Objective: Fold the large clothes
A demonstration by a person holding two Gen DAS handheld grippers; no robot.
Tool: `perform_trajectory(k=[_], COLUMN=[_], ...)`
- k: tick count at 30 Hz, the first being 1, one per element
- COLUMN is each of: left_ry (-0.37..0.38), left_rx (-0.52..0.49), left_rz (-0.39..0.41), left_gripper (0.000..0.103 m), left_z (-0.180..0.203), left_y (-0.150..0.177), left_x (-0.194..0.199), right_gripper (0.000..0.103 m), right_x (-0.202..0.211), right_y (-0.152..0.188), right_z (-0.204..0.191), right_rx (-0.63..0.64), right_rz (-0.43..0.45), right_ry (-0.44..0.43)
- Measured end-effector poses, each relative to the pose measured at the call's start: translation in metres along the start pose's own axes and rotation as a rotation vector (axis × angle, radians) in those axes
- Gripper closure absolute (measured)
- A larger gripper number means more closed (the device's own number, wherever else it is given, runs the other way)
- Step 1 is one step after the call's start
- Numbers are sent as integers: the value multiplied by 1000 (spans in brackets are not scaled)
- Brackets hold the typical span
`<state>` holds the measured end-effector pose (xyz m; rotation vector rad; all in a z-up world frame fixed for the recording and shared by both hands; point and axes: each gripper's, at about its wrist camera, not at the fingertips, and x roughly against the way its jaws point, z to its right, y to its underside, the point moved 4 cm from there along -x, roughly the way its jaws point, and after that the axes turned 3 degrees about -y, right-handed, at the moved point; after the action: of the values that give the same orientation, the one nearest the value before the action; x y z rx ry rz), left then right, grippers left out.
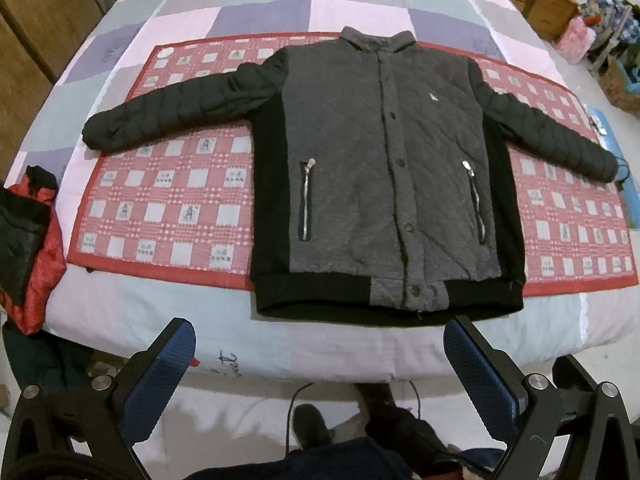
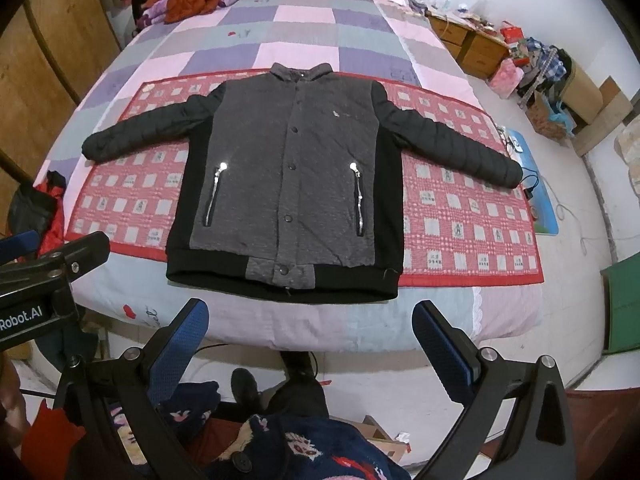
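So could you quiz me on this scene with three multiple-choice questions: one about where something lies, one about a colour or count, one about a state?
1. Where does the jacket lie?
A. Spread on the red checked mat on the bed
B. On the floor
C. Hung on a door

2. What colour are the jacket's sleeves?
A. Red
B. Black
C. White

3. What state is the jacket in?
A. Folded in half
B. Rolled up
C. Flat, front up, both sleeves spread out

Answers:
1. A: the mat shows beneath it on both sides.
2. B: both quilted sleeves are black beside the grey front.
3. C: no fold has begun, and the left tool and right tool hang open, short of the hem.
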<state>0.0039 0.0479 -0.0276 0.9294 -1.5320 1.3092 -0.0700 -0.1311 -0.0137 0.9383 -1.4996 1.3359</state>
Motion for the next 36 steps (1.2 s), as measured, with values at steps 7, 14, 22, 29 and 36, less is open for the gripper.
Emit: perform_trajectory(k=[7,14,22,29,36], left_ry=[15,24,31,42,45], left_rx=[-1,-13,-12,-15,-13], left_rz=[19,33,41,49,49], left_gripper=[0,0,0,0,0], left_z=[-10,-19,-27,-33,-35], left_y=[4,12,12,10,7], left_x=[9,9,11,14,13], right_gripper=[0,0,0,0,0], right_x=[5,11,16,21,21], right_y=[9,18,23,26,26], right_z=[-8,-18,-28,-40,-41], right_rx=[-14,-30,-37,-51,-54], right_rz=[21,37,49,59,58], right_ry=[10,24,35,53,56])
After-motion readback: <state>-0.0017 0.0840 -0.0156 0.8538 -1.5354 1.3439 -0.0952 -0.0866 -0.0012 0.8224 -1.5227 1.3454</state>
